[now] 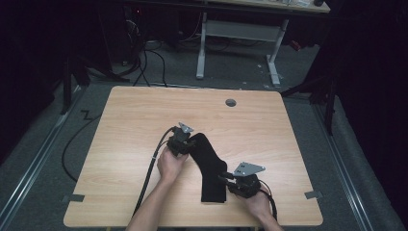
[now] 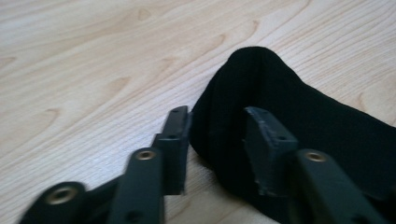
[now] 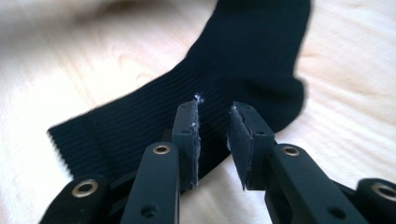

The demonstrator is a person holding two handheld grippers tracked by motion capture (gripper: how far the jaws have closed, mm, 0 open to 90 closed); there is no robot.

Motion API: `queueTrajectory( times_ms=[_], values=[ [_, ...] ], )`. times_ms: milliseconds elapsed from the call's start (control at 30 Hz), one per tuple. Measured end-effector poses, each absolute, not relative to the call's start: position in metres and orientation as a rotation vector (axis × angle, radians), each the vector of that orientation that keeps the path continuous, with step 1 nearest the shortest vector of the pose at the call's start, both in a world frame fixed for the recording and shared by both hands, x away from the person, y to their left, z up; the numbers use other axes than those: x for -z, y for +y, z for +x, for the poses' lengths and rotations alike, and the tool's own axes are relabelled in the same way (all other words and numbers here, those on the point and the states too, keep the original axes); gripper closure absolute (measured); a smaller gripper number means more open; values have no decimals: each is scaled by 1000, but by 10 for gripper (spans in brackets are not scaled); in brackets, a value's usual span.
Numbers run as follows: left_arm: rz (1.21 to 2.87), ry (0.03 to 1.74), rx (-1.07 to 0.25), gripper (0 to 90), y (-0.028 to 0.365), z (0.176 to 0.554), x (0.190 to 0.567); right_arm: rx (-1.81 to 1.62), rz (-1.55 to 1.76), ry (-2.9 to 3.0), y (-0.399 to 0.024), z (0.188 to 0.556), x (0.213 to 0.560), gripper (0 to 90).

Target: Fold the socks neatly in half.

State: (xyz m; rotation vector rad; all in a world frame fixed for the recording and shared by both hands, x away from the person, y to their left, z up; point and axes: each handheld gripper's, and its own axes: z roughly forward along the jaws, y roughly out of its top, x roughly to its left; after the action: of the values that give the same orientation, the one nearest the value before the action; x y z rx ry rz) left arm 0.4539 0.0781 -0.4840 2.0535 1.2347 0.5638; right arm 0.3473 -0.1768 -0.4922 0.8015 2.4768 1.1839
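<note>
So the wooden table takes up most of the high view, and the black sock lies flat a bit right of centre toward the bottom of the frame, bent at the heel, one end pointing up-left and the other straight down. Looks to me like the sock has just been laid out, or is about to be re-gripped for a fold, so the trick here is to not drag it. The left gripper sits at the sock's upper end with its jaws spread: in the left gripper view one jaw is on bare wood beside the edge, the other over the fabric, nothing pinched. The right gripper is at the sock's lower right side, jaws parted with a narrow gap, hovering over the ribbed leg part and not squeezing it either. If you're regrabbing, I'd come down so one pad slips under the edge and the other lands on top, then close fully before lifting. Lift both ends together, or the knit stretches and the heel bend twists.
</note>
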Motion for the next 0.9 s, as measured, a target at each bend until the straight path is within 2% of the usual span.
queueTrajectory(
  times_ms=[133, 300, 400, 600, 900],
  values=[
    [2050, 1207, -597, 539, 78, 448, 479, -1176, 845, 2424, -177, 353, 490, 787],
    [2064, 1142, -571, 547, 71, 438, 476, -1164, 898, 2395, -175, 362, 493, 832],
    [2103, 1090, -516, 571, 63, 434, 477, -1153, 911, 2393, -173, 366, 495, 841],
    [2153, 1106, -448, 553, 57, 439, 494, -1081, 936, 2431, -173, 372, 502, 871],
    [2110, 1119, -478, 508, 69, 424, 491, -1082, 952, 2422, -169, 378, 506, 867]
  ],
)
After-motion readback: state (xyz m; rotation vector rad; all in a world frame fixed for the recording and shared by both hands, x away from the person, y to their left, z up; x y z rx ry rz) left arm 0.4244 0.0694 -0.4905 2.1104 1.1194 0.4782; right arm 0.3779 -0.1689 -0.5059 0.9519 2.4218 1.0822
